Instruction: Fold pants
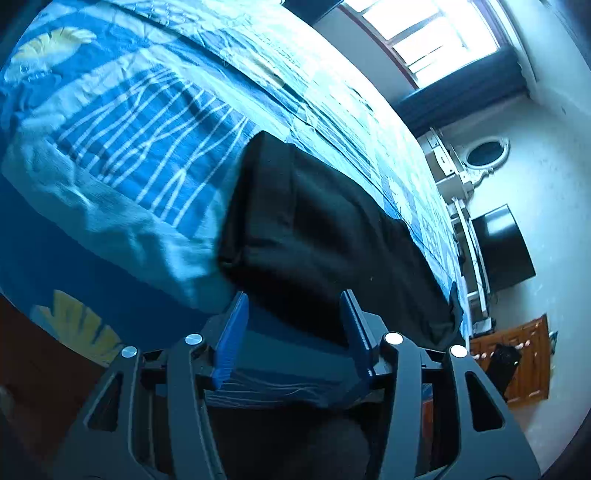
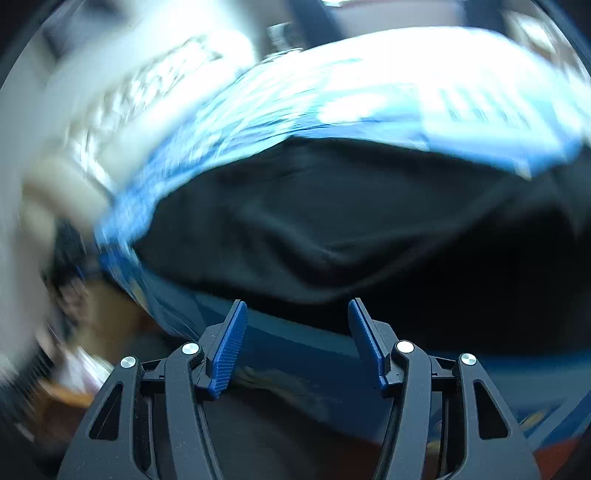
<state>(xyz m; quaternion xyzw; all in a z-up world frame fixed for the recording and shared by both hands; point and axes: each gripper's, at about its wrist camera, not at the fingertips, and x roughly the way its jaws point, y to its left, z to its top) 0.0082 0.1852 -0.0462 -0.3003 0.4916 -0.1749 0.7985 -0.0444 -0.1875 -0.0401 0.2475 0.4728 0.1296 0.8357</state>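
On blue bedspread [image 1: 122, 122], unlabelled black pants [image 1: 317, 236], both grippers agape.

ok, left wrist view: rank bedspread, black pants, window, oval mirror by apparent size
1. Bedspread, fills most of the frame.
2. Black pants.
3. Window, partly cut off by the frame edge.
4. Oval mirror.
Window and mirror sit far from the camera, so true sizes stay unsure.

left gripper [image 1: 293, 302]: matte black linkage arms, triangle cutouts, four shiny silver pivot screws
right gripper [image 2: 297, 308]: same black frame and screws
fingers [image 1: 233, 339]: blue ribbed pads
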